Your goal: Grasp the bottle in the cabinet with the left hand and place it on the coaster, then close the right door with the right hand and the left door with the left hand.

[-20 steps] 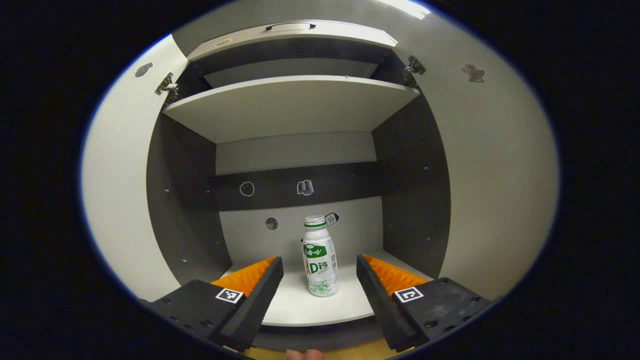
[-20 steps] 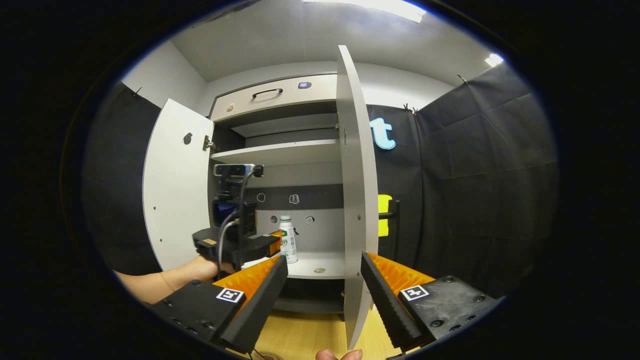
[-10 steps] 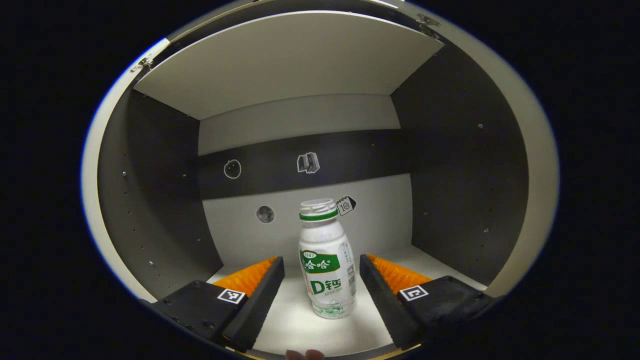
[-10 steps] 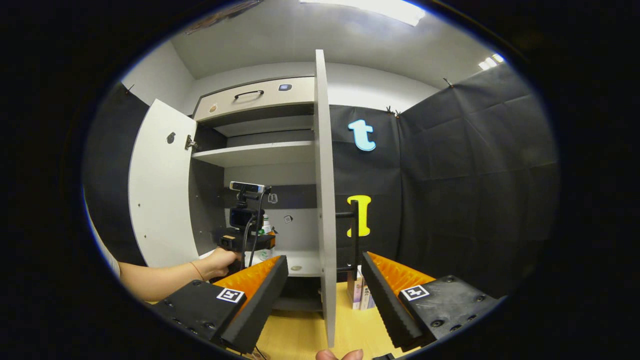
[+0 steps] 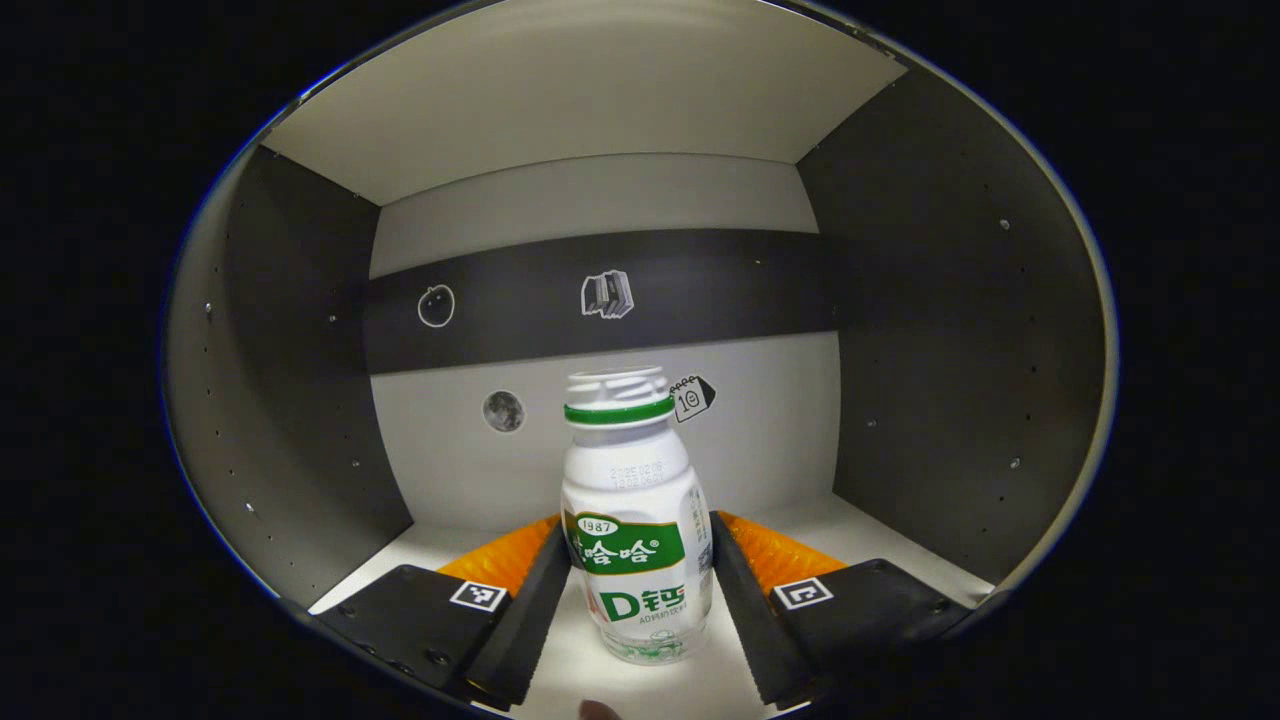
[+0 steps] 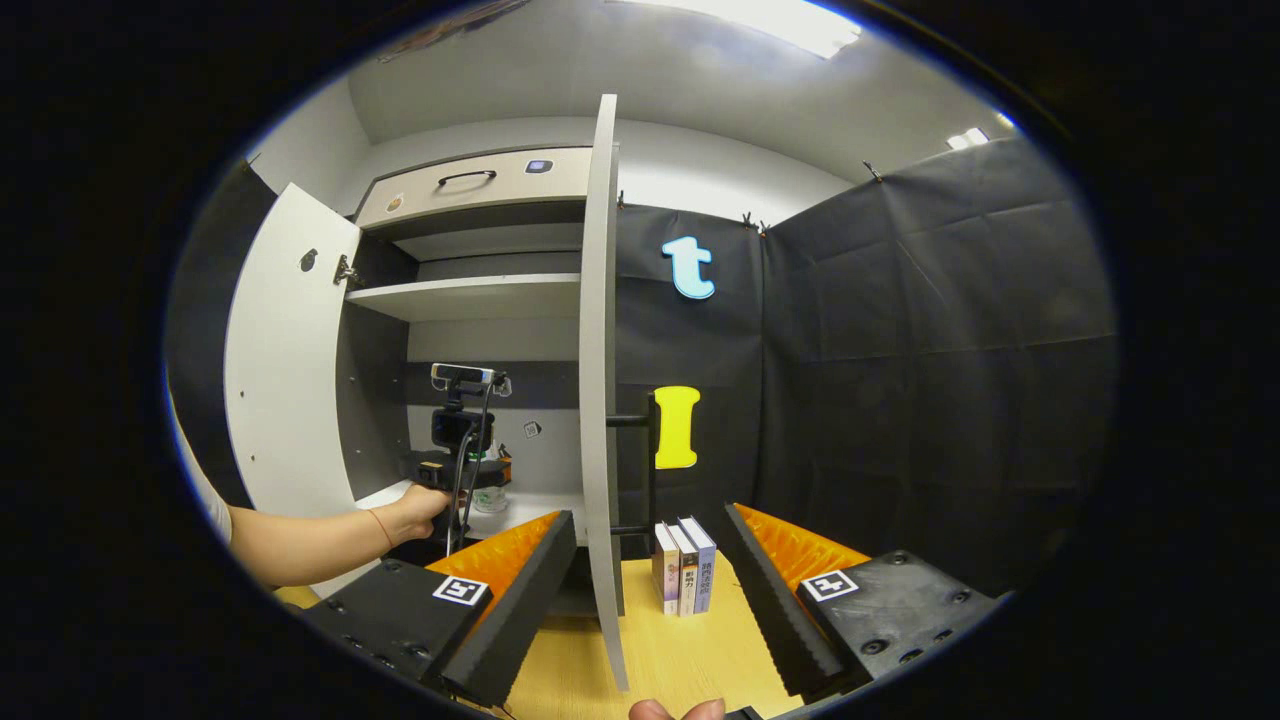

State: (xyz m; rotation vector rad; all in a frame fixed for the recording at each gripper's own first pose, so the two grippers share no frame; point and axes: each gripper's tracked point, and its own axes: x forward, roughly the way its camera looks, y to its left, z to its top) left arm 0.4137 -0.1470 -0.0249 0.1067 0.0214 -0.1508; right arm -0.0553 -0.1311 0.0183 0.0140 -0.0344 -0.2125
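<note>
The bottle point(image 5: 637, 520) stands upright near the front edge of the cabinet's bottom shelf point(image 5: 810, 520) between my left gripper's point(image 5: 640, 580) narrowed fingers, contact unclear, while my right gripper point(image 6: 648, 585) gapes wide astride the right door's point(image 6: 598, 400) edge.

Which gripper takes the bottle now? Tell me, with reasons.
Left. The left gripper is inside the cabinet with an open finger on each side of the bottle. The right gripper hangs open outside, by the right door.
</note>
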